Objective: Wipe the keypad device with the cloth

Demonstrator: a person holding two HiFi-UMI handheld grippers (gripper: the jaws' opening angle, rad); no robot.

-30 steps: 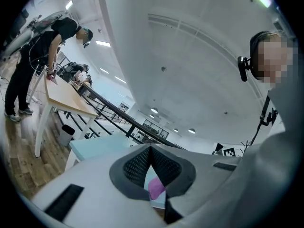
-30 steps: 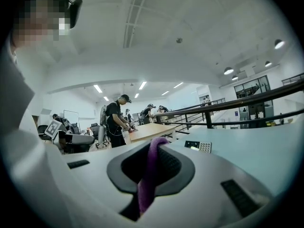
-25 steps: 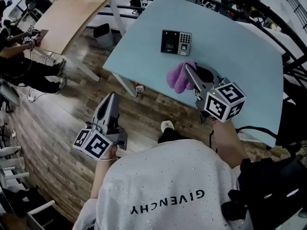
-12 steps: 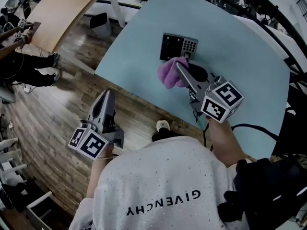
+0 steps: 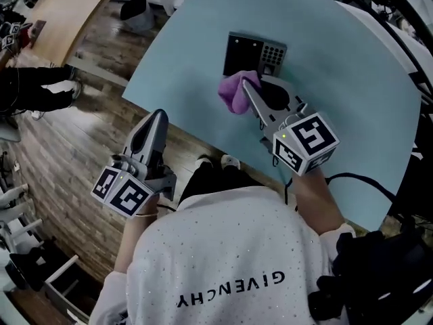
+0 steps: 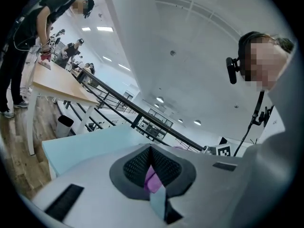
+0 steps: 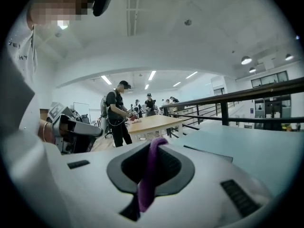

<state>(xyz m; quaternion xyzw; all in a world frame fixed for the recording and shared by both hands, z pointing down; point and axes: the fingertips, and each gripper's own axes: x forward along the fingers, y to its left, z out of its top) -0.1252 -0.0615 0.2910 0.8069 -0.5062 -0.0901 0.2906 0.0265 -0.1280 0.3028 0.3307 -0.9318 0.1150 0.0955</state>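
Right jaws pinching crumpled purple cloth [image 5: 235,91] at black keypad device [image 5: 245,51]; left jaws together.

The keypad device [image 5: 252,55] is a flat, dark rectangular unit, laid face-up on the pale blue table [image 5: 352,80]. A dark screen panel is seen on its left part and a grey block of keys [image 5: 273,54] on its right. The cloth [image 5: 236,91] is purple and soft-looking, bunched into a wad and pinched between the jaws of the right gripper [image 5: 249,90]. It's held down at the device's near edge, which is overlapped a little.
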